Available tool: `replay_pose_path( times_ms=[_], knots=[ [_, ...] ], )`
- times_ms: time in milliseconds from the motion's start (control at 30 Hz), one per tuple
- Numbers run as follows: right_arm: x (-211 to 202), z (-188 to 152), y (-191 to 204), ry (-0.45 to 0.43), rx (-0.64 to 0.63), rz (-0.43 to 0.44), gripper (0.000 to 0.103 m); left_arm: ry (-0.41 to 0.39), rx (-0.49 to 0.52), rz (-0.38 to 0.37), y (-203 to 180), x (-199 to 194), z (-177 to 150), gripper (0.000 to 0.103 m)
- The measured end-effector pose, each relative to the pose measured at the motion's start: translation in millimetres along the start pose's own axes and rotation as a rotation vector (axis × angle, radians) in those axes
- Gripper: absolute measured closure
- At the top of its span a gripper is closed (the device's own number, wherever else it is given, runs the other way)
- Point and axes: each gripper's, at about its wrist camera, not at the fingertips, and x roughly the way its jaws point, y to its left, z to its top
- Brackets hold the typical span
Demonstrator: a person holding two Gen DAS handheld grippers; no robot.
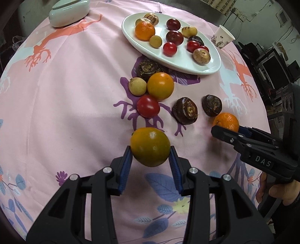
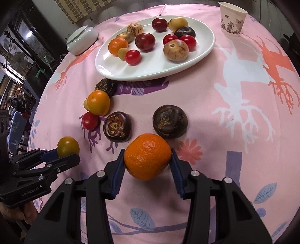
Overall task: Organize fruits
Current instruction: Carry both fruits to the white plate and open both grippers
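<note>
Fruits scattered over a pink printed cloth on the surface, some already on a white oval plate at the far side.

Left gripper: jaws closed on a greenish-yellow citrus, blue pads pressing both flanks. Fruit held near the cloth; contact with the cloth cannot be told. In the right wrist view the same gripper seen at lower left, holding that citrus.

Right gripper: jaws closed around a bright orange mandarin, pads against its sides. In the left wrist view seen from the side at the right edge, a hand on its handle, mandarin showing beyond the tips.

Loose on the cloth, between grippers and plate:
- yellow-orange citrus, touching a small tan round fruit and a red cherry tomato
- dark brown water chestnut just beside the plate's near rim
- two more dark water chestnuts, one left of the mandarin, another just behind it

On the plate: a mandarin, several red tomatoes, dark red round fruits, tan speckled fruits, one dark chestnut.

Beyond the plate: a pale lidded dish at far left, a paper cup with a printed pattern at far right, upright on the cloth.
</note>
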Motion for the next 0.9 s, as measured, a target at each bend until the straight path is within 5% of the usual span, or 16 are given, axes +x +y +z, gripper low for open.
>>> replay_pose_path(
  times_ms=[367, 900],
  knots=[
    [-52.6, -3.5, -25.2, -0.086, 0.084, 0.048, 0.057, -0.097, -0.005, -0.061, -6.9, -42.8, 26.2, 0.063],
    [-105.0, 102.7, -17.9, -0.307, 0.041, 0.123, 0.057, -0.253, 0.078, -0.068, -28.0, -70.3, 123.3, 0.063]
  ],
)
